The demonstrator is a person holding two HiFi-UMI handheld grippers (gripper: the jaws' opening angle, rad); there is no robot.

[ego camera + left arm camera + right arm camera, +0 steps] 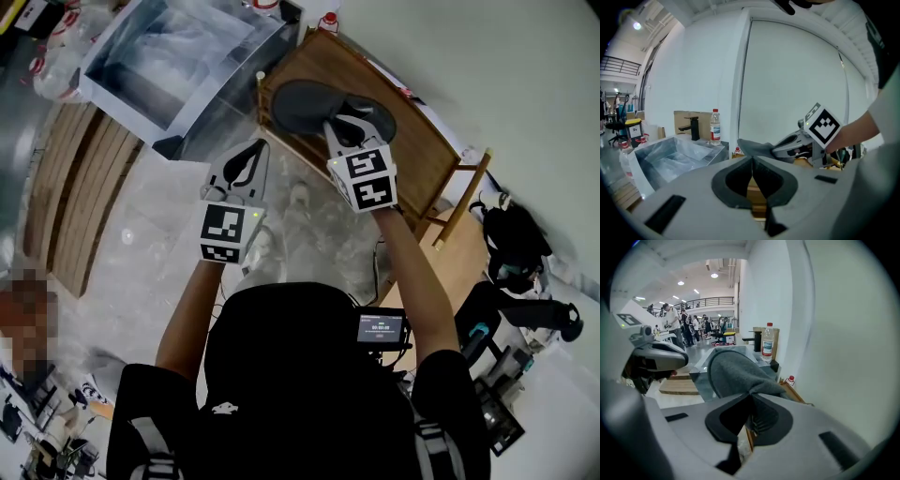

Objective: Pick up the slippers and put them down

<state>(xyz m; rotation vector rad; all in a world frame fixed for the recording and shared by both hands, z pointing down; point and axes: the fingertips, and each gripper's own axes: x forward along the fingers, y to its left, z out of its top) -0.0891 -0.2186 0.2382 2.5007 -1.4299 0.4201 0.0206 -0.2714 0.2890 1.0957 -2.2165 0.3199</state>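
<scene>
Well, the left gripper is shut tight with nothing in it, just left of the grey slipper. The right gripper pinches the slipper's near end, so the slipper sticks out long-ways ahead of it, over the wooden table. The bottle has a label, but its words are too small to read.

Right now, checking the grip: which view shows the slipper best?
Right gripper view: the slipper fills the centre, pinched by the right gripper. Head view shows it from above; left gripper view, only an edge.
</scene>
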